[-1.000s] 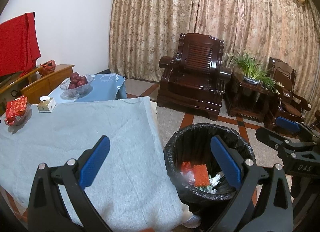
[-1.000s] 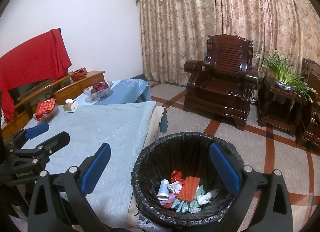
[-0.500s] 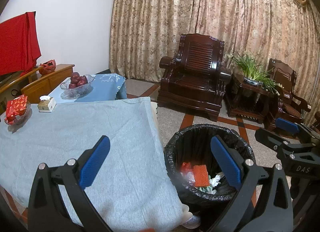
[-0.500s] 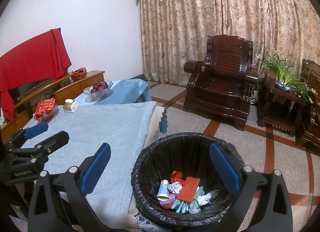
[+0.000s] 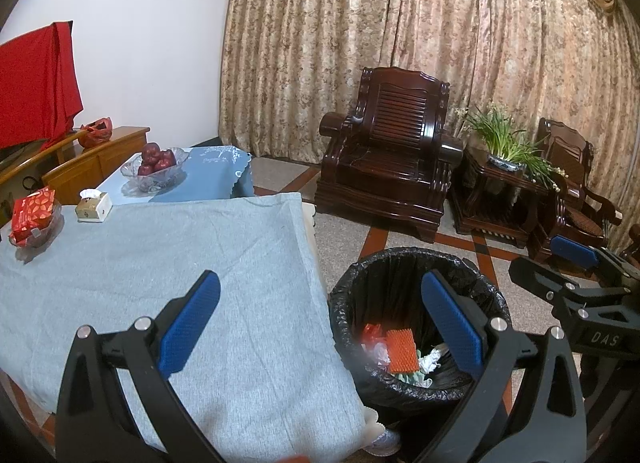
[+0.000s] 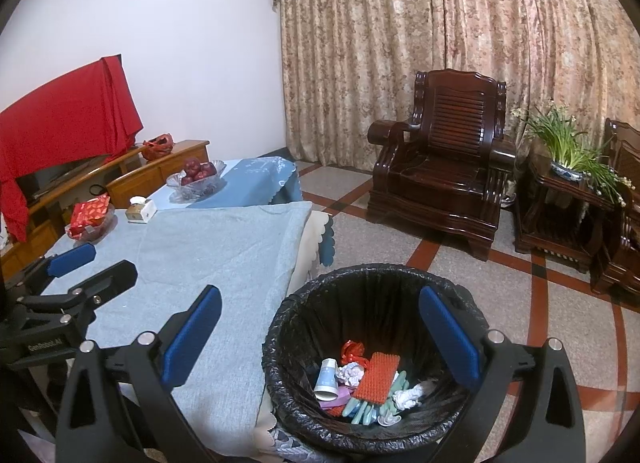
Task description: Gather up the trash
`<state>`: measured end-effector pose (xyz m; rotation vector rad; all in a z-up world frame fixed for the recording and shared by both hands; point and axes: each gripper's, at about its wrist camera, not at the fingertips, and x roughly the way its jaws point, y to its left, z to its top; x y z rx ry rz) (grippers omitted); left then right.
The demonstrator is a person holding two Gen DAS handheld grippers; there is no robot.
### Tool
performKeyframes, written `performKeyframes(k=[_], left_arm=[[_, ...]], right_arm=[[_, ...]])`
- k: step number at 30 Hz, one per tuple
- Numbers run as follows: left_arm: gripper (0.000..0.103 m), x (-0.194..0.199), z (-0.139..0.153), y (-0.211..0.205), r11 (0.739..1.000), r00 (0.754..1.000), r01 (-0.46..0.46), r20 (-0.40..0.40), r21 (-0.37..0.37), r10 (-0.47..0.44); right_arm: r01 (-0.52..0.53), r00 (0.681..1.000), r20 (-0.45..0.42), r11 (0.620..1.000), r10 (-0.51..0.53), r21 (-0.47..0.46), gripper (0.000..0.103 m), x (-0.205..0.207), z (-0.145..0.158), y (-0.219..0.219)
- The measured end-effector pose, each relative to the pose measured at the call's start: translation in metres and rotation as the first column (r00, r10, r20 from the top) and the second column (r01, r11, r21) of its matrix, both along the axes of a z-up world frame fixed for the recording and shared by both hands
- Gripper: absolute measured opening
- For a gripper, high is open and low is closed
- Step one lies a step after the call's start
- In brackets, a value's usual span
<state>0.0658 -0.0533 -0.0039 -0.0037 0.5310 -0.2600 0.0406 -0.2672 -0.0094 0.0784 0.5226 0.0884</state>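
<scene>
Trash: cup, red wrapper, orange pad, crumpled tissue, all at bottom of black-lined bin, on floor at near right edge of surface. Left gripper and right gripper: jaws apart, empty. Risk: mistaking tissue box or red packet at far left for trash; gripper snagging bin liner.

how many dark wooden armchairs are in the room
2. One armchair stands in front of the curtain, facing the room. A second armchair is at the far right edge, past the side table holding the potted plant. More could sit outside the frame.
</scene>
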Motion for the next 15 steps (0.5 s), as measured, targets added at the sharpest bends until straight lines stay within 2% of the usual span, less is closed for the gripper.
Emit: performKeyframes(k=[15], left_arm=[[0.098,0.0009,-0.0003,0.0011,1.000,1.000,0.000,-0.001,-0.001,0.000]], right_arm=[[0.000,1.000,-0.001,1.000,0.000,-0.001,0.097,0.0001,-0.0004,0.0003]])
